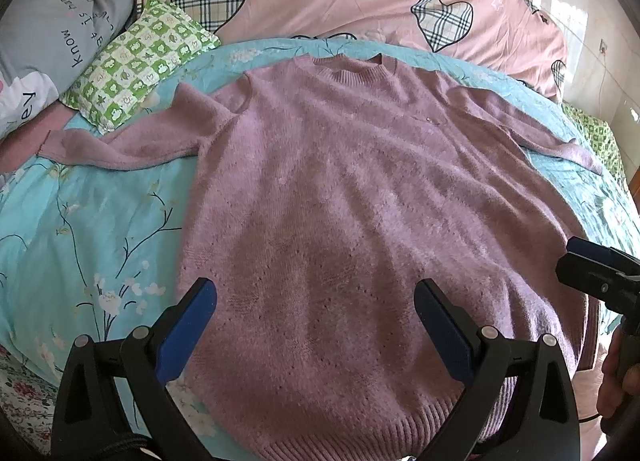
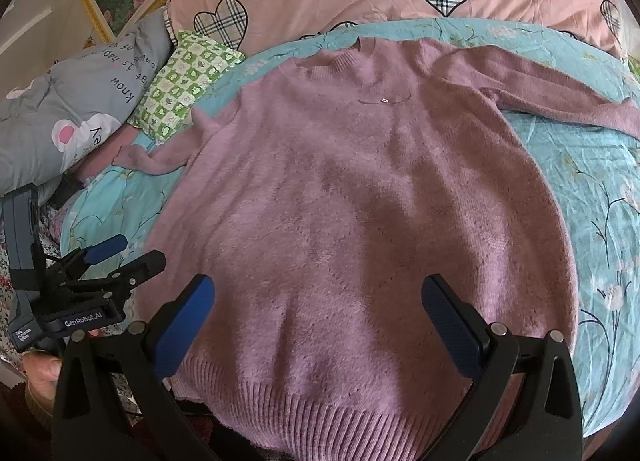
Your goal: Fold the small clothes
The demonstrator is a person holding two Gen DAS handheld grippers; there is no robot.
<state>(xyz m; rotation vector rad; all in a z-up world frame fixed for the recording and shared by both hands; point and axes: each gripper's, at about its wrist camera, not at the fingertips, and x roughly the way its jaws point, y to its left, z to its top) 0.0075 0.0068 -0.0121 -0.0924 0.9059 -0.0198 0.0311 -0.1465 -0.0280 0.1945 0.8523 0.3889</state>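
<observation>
Here the fuzzy mauve knitted sweater (image 1: 340,189) lies flat, front up, on the turquoise floral bedspread (image 1: 88,213), sleeves out to both sides, hem nearest the grippers. Folding looks not yet begun; a sensible start is to pinch one sleeve near its cuff and carry it across the body, keeping the knit smooth. The left gripper (image 1: 316,301) and right gripper (image 2: 318,297) hover above the hem, jaws spread wide, holding nothing.
</observation>
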